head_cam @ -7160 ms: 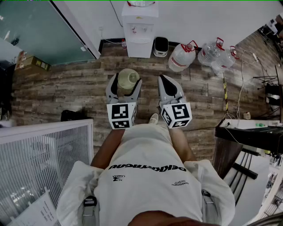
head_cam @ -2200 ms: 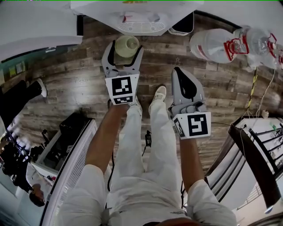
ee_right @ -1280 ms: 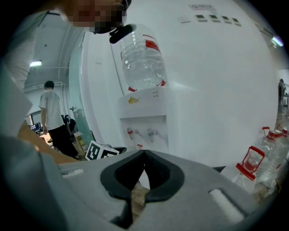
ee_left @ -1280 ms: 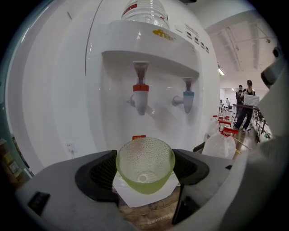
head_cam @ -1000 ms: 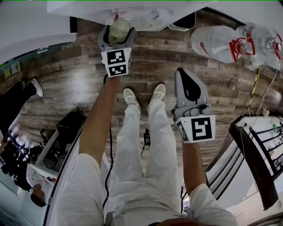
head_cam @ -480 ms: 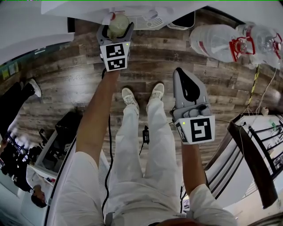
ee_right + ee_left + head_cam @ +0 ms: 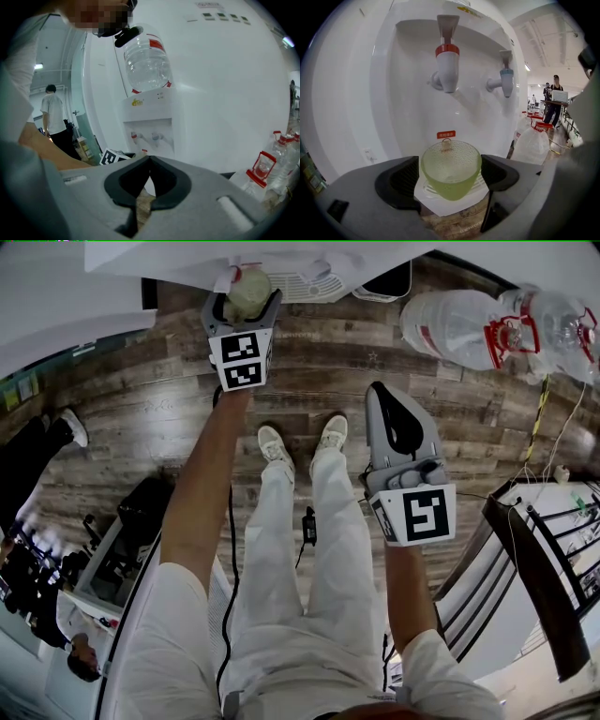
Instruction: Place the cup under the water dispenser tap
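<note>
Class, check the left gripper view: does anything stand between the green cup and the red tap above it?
Nothing visible does. The green cup stands on the drip tray with its mouth below the red tap; only clear air lies between them.

I'm in what looks like an open-plan office or workroom. A white water dispenser [image 7: 393,93] stands right ahead of my left tongs [image 7: 246,301]. Spare water jugs [image 7: 455,329] lie on the wood-plank floor [image 7: 141,418] beyond my right tongs [image 7: 386,395]. People [image 7: 553,96] stand further off under ceiling strip lights [image 7: 543,37].
</note>
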Demonstrator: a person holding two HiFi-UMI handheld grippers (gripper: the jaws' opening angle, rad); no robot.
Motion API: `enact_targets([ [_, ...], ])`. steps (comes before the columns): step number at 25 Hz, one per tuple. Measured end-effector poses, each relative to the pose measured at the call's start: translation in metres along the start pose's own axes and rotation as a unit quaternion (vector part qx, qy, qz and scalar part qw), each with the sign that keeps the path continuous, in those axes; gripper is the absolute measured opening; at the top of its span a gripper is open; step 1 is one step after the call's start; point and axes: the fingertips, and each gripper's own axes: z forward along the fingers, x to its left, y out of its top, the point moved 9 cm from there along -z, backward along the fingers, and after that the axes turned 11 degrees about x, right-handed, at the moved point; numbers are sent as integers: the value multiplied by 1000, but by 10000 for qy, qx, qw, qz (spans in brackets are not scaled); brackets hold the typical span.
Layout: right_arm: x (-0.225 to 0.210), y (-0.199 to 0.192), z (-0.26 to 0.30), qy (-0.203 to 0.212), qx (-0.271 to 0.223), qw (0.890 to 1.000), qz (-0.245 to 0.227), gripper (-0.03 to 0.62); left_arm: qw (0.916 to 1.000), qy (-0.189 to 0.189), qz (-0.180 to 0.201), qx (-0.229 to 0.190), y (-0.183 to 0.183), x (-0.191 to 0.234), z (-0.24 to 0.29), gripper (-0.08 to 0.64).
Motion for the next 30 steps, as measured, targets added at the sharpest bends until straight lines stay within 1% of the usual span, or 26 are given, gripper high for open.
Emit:
enact_targets([
  [5, 3, 4, -4, 1, -30, 10000, -13, -2, 10000, -39, -67, -35, 4, -1, -10, 411],
  [9, 5, 10, -11, -20, -100, 9999, -29, -2, 9994, -172, -244, -148, 16, -6, -24, 411],
  [14, 9, 22, -27, -75, -197, 9998, -27, -2, 9988, -196, -360, -250, 32, -12, -51, 411],
  [18, 18, 37, -42, -95, -328, 9994, -69, -2, 9985, -278, -322, -331, 46, -17, -78, 411],
  [23, 30, 56, -62, -123, -422, 9990, -94, -2, 9976, -380, -452, -370, 65, -21, -117, 408],
  [25, 36, 64, -70, -147, -490, 9986, -105, -2, 9973, -398, -449, -421, 73, -22, -134, 405],
  [30, 51, 84, -94, -211, -604, 9979, -93, -2, 9962, -413, -515, -565, 96, -21, -184, 354],
])
